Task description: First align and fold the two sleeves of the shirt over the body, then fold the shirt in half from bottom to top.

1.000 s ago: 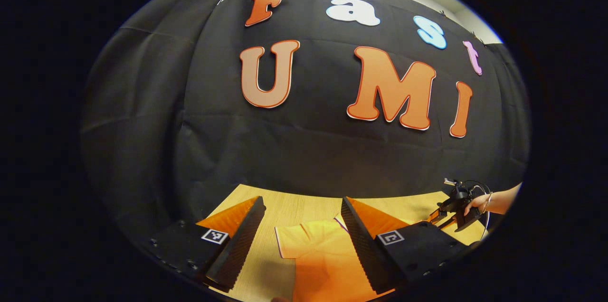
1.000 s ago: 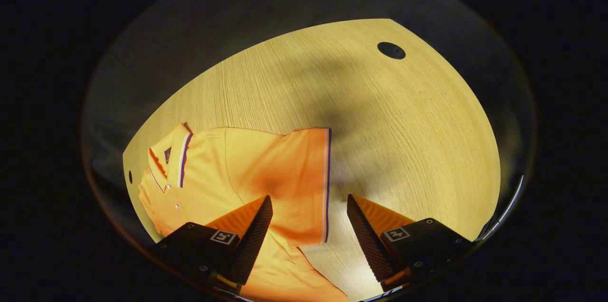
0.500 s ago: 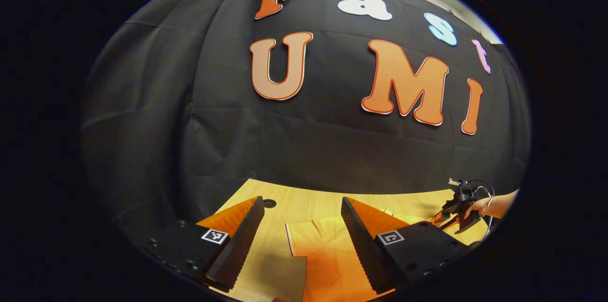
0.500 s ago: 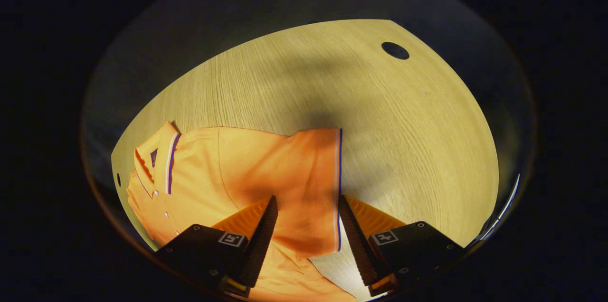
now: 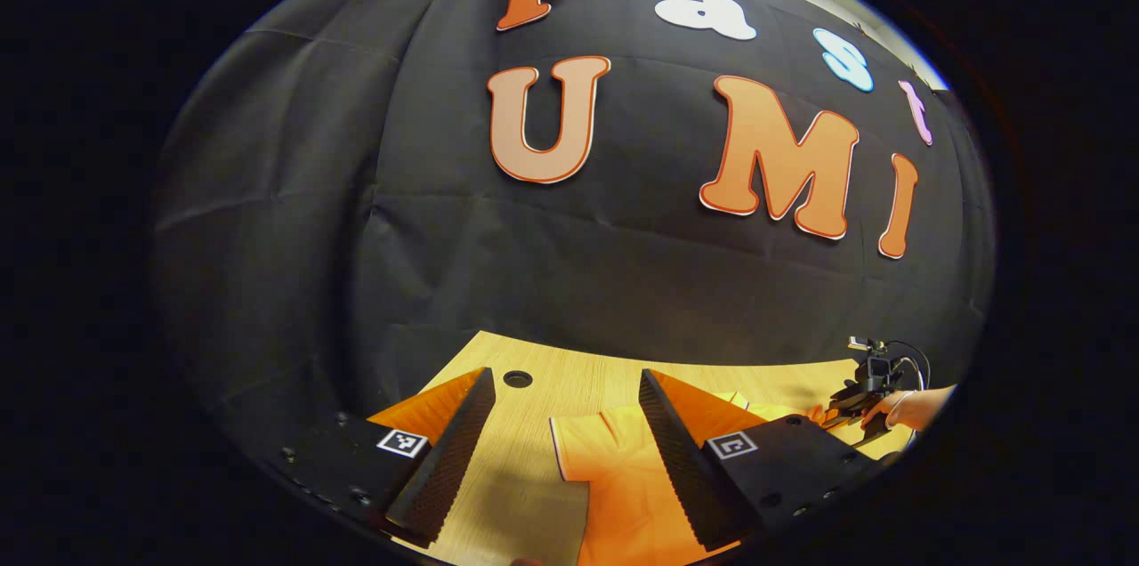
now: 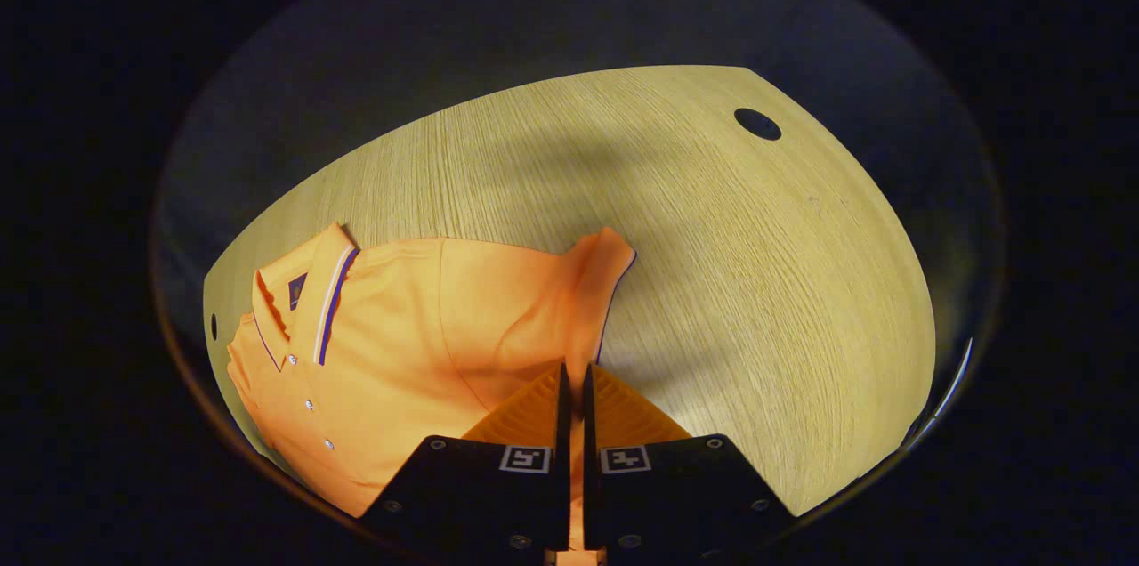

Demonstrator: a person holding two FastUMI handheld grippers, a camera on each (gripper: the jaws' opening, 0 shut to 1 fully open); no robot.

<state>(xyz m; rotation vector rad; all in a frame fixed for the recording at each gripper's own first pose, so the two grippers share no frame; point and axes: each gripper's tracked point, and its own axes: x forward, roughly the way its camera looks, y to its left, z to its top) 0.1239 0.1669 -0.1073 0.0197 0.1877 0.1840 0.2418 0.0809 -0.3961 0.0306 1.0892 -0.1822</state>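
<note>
Orange shirt on wood surface, right claw clenched on sleeve edge, left claw released, shirt hem cut off.

right gripper | jaws pinched on sleeve | shirt on table

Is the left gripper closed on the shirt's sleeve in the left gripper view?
No: the left gripper stands wide open, its fingers apart above the sleeve and the table.
</note>
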